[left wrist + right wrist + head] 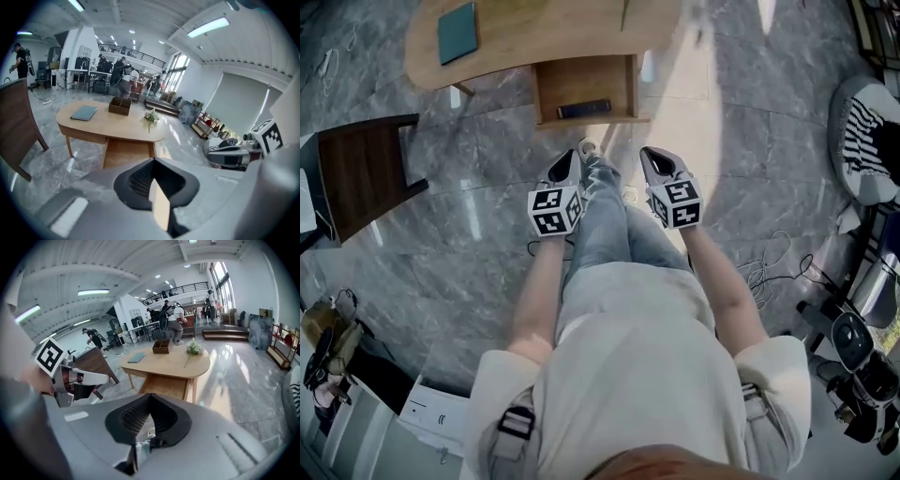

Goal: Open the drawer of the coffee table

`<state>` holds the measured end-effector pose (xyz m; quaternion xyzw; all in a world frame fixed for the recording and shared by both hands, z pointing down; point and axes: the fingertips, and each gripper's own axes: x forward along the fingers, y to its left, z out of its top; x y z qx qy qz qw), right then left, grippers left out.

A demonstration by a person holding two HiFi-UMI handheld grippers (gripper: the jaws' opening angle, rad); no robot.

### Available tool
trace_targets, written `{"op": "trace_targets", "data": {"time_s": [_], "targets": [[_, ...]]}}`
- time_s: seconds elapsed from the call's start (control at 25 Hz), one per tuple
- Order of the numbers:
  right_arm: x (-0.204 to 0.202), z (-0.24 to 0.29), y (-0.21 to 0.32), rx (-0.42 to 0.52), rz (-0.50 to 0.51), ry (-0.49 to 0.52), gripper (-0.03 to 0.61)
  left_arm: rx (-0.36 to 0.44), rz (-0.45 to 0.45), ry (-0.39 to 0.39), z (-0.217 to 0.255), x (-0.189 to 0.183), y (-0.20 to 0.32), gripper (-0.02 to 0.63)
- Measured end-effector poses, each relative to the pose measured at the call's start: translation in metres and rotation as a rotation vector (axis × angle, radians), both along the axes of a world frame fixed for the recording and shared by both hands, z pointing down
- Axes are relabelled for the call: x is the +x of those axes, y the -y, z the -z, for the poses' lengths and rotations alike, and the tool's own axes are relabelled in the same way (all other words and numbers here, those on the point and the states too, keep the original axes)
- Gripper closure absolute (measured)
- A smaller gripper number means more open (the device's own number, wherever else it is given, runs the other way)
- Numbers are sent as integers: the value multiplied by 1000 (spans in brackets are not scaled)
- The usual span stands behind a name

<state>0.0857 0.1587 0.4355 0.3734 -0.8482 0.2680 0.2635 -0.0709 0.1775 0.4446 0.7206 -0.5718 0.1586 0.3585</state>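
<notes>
From the head view we are seeing the drawer (586, 84) standing open under the desk (534, 37), with a dark flat item (584, 109) lying inside. The gripper views are showing only its wooden front, while adding a wooden box (120, 105) and flowers (151, 116) near the teal book (457, 33). We are holding the left gripper (565, 164) and right gripper (659, 161) clenched and empty, clear of the drawer.
</notes>
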Motion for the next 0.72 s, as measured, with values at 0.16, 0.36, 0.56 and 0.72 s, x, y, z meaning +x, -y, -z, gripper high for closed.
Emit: {"op": "trace_targets", "data": {"time_s": [0.16, 0.36, 0.56, 0.72], "targets": [[3, 39, -16, 29, 23, 35, 577, 46, 6, 7, 38, 19, -9, 612], [-1, 83, -41, 89, 59, 84, 577, 86, -3, -3, 74, 42, -31, 612], [3, 124, -57, 157, 75, 115, 577, 109, -37, -2, 105, 62, -59, 612], [11, 145, -71, 191, 89, 126, 577, 135, -17, -5, 123, 68, -79, 612]]}}
